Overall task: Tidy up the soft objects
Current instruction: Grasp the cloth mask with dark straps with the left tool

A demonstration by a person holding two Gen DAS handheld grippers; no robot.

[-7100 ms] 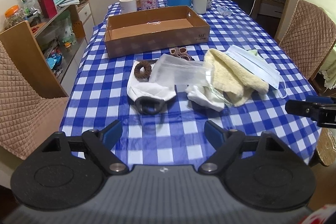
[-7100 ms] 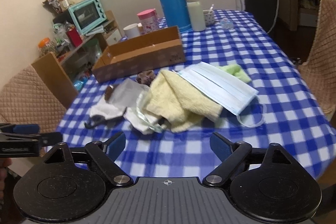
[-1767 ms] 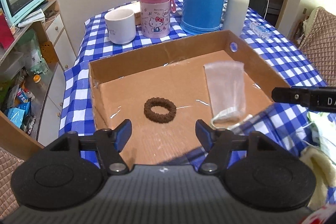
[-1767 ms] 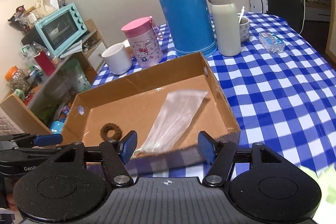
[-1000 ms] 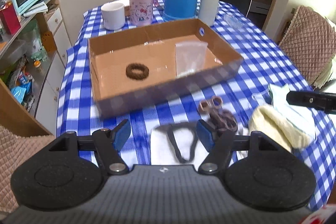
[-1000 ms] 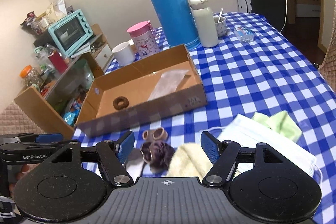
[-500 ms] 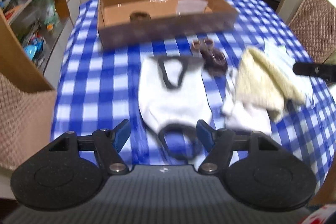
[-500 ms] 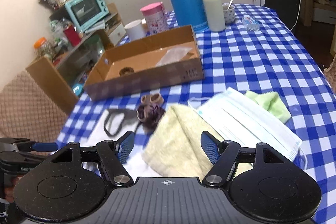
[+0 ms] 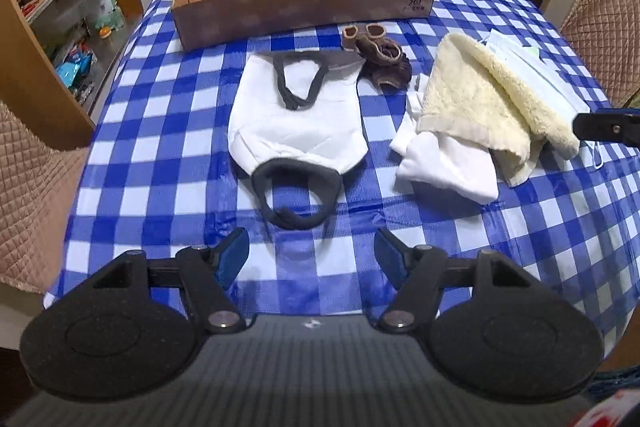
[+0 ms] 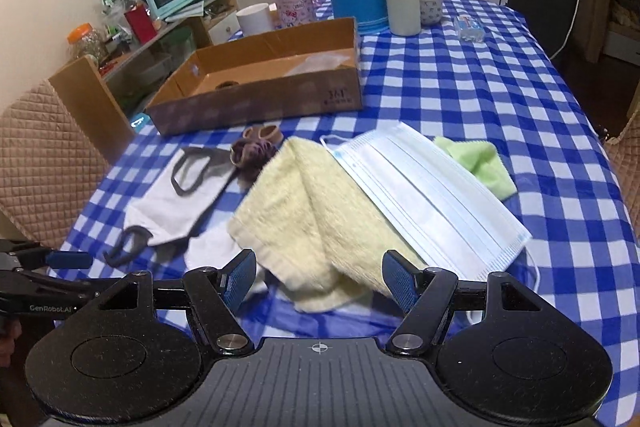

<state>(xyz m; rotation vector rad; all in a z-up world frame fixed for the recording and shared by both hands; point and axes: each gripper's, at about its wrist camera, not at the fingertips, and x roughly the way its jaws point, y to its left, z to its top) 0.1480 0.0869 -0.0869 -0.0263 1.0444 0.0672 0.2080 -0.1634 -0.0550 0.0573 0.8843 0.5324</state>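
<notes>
Left gripper [image 9: 312,258] gapes wide and empty just before the white mask [image 9: 298,119]; right gripper [image 10: 319,281] gapes wide and empty over the towel [image 10: 308,215]. Beyond lie scrunchies [image 9: 380,57]; farther, the box [image 9: 304,7] holds a bag [image 10: 322,61].

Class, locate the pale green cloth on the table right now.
In the right wrist view, the pale green cloth lies on the checked tablecloth, right of centre, partly tucked under the far edge of the blue surgical mask.
</notes>
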